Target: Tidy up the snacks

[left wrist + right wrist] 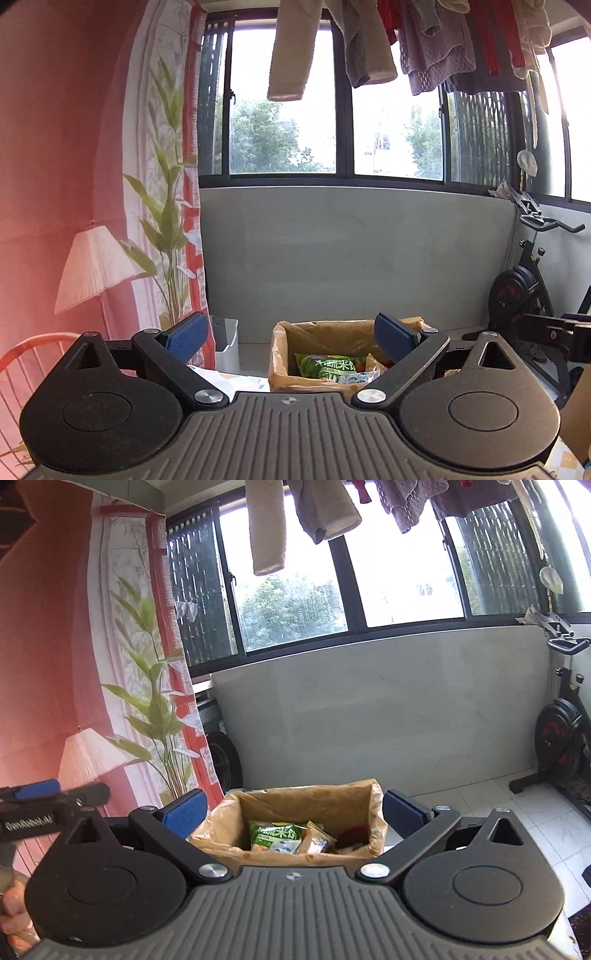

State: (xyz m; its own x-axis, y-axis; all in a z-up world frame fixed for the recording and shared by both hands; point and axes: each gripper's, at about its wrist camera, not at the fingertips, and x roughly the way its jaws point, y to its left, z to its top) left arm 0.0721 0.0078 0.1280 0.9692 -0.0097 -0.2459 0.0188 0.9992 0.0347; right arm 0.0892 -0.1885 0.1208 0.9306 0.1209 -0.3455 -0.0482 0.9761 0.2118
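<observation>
The snacks sit in the box (306, 814), an open container lined with a tan plastic bag, straight ahead of me and below both grippers. Inside I can see a green packet (275, 834) lying against the near left side, an orange-brown packet (317, 840) leaning beside it, and something red further right that is too shadowed for me to name. From my left wrist the same green packet (327, 365) shows through the gap between my fingers.

My right gripper (295, 812) has its blue pads spread wide with nothing between them; the box only appears in the gap because it stands beyond. My left gripper (291, 336) is likewise spread apart and empty, and its side pokes into the right wrist view at the left edge, with my hand under it.

I judge the job well along: several packets are already in the box and neither gripper carries one. No loose snack shows, so whether any remain out of view I cannot say. Around the box are the tiled floor, a white bin (227, 343), a lamp (92, 266), a leafy plant and an exercise bike (565, 734) under the windows
</observation>
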